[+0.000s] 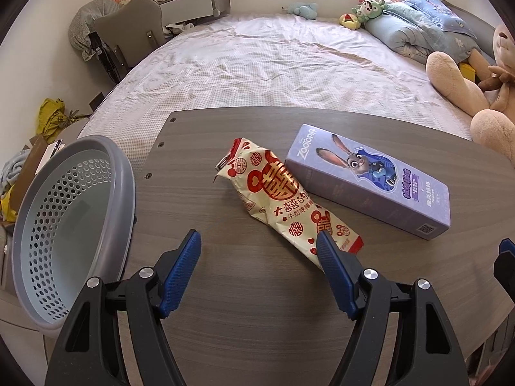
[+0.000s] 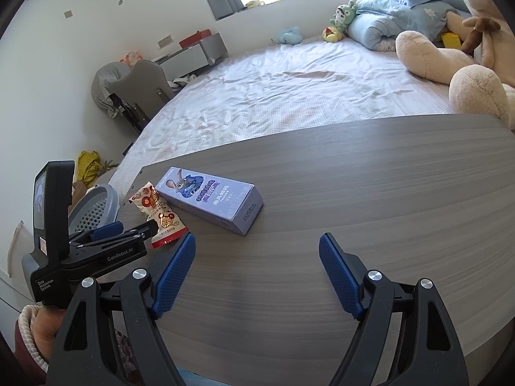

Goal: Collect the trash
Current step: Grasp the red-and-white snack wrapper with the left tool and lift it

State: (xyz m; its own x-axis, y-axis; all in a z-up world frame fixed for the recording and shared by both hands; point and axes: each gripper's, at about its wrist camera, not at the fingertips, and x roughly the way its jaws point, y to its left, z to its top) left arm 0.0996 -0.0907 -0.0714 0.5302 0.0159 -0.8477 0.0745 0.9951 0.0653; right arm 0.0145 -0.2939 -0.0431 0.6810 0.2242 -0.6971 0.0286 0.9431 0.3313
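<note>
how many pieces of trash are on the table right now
2. A crumpled snack wrapper lies nearest the left gripper, and touching its far side is a purple carton. The grey bin beside the table looks empty; nothing else seems hidden.

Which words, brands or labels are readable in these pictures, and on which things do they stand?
"ZOOTOPIA" on the purple box; its other print and square code are too small to read.
"大喜喜" and "牛奶味棒" on the snack wrapper; the remainder is cut off.
"GenRobot.AI" and "Data Acquisition System" on the left gripper.
</note>
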